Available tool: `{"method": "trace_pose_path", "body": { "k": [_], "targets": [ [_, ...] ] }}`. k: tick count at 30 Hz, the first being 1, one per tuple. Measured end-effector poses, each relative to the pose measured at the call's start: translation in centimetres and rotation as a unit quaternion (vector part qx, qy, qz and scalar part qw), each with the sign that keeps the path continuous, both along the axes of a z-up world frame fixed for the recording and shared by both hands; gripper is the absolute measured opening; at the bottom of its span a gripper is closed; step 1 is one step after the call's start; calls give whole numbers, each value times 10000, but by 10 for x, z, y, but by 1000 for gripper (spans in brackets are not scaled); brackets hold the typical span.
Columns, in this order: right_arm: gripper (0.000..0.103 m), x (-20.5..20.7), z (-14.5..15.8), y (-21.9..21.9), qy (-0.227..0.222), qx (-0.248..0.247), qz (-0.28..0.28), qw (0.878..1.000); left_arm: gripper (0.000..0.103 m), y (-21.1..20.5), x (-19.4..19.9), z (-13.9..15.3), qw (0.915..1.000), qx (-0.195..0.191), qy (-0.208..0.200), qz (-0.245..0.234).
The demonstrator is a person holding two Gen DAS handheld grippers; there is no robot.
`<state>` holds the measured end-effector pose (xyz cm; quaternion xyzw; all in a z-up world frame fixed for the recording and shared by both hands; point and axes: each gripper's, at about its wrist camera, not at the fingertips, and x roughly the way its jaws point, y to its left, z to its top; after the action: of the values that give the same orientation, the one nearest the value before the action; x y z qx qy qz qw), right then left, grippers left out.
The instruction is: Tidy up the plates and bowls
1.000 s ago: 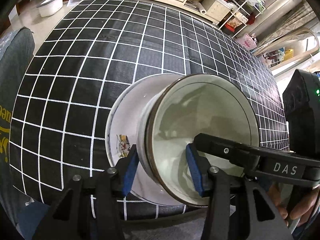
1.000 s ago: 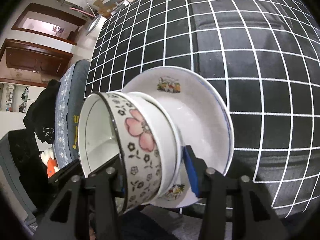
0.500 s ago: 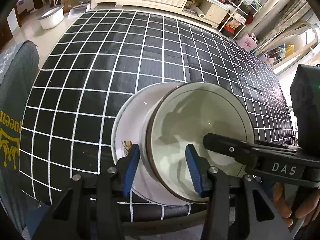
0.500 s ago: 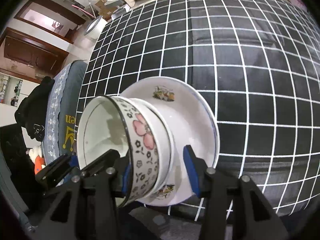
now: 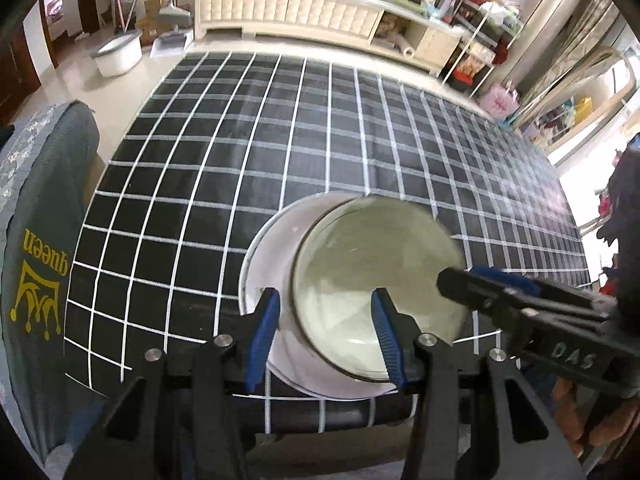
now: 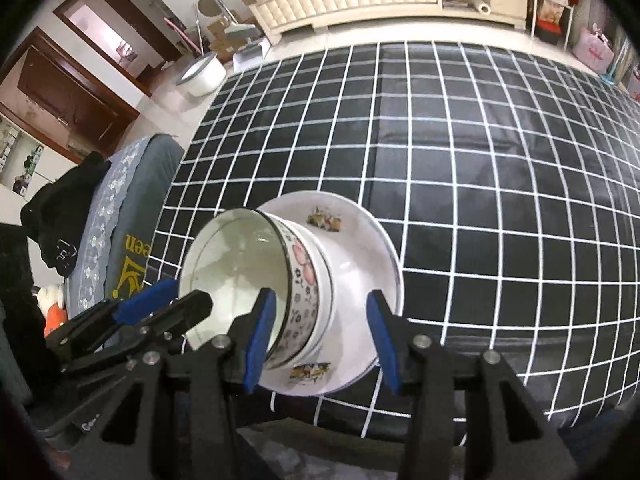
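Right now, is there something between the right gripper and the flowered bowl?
No. The right gripper is open around the flowered bowl, which sits stacked on the white plate; nothing visible lies between them.

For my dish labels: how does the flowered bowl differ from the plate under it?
The flowered bowl is deep and narrow; the plate is shallow and wider. The bowl carries a flower band and dark rim; the plate shows small pictures. The bowl tops the stack; the plate lies on the checked cloth. Both are round and white inside.
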<state>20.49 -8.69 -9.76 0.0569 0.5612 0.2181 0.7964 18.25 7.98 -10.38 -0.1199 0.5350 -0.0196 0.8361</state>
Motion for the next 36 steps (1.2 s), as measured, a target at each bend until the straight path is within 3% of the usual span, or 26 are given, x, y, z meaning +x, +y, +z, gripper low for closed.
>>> {"method": "trace_pose_path", "body": {
  "k": [11, 18, 20, 22, 27, 29, 36],
  "targets": [
    [52, -44, 49, -29, -816, -9, -132, 9966, 48, -35, -44, 68, 9914, 796, -1033, -94],
    [60, -87, 83, -55, -1464, 17, -316, 9887, 48, -59, -80, 93, 9841, 996, -1463, -170],
    [66, -100, 94, -59, -1810, -114, -371, 9827, 60, -67, -92, 101, 9802, 1086, -1650, -164],
    [72, -113, 102, -65, -2113, -240, -415, 9762, 65, -73, -107, 111, 9738, 1151, -1958, -140],
    [75, -144, 114, -80, -2599, -401, -485, 9636, 73, -84, -140, 128, 9632, 1234, -2386, -78],
    [83, -156, 114, -84, -2732, -388, -460, 9601, 79, -87, -150, 131, 9593, 1278, -2519, -16],
    [95, -187, 114, -95, -3136, -423, -600, 9467, 82, -97, -189, 133, 9534, 1221, -2757, -33]
  ]
}}
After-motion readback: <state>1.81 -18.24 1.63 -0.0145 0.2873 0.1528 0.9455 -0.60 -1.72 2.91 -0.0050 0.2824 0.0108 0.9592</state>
